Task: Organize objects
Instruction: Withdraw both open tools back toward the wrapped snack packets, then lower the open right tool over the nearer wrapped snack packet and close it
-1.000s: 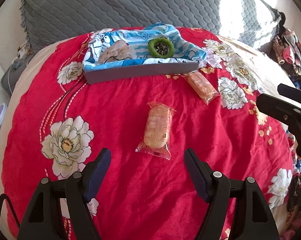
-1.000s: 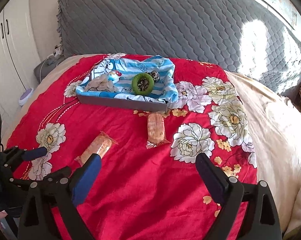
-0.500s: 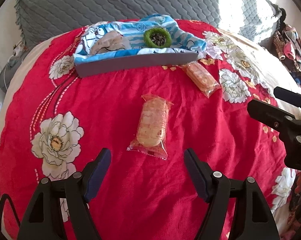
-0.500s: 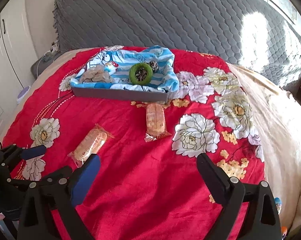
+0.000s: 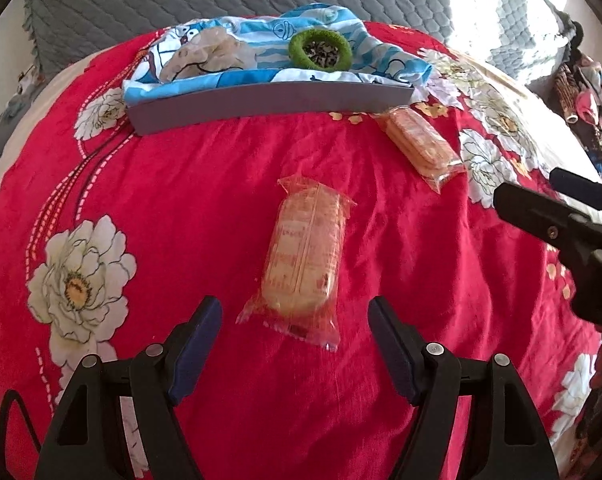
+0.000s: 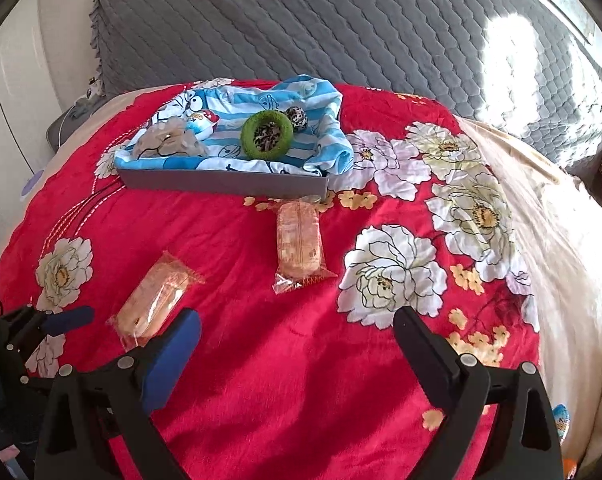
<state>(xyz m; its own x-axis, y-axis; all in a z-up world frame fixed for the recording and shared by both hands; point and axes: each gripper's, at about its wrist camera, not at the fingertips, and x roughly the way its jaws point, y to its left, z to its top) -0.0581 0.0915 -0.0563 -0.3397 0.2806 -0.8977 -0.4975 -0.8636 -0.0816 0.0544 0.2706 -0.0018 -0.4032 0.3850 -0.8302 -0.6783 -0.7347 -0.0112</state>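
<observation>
the left gripper (image 5: 295, 330) has moved closer to the near biscuit packet (image 5: 303, 254), which now lies just ahead between its wide-open jaws on the red floral blanket (image 5: 181, 208). the right gripper (image 6: 297, 346) hovers open, untouching, short of the second packet (image 6: 299, 238), which lies just before the grey tray (image 6: 221, 184).

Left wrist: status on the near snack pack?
Both tongs, left and right, open, empty. Near snack pack flat on red blanket, ahead of left tongs. Nothing blocking.
</observation>
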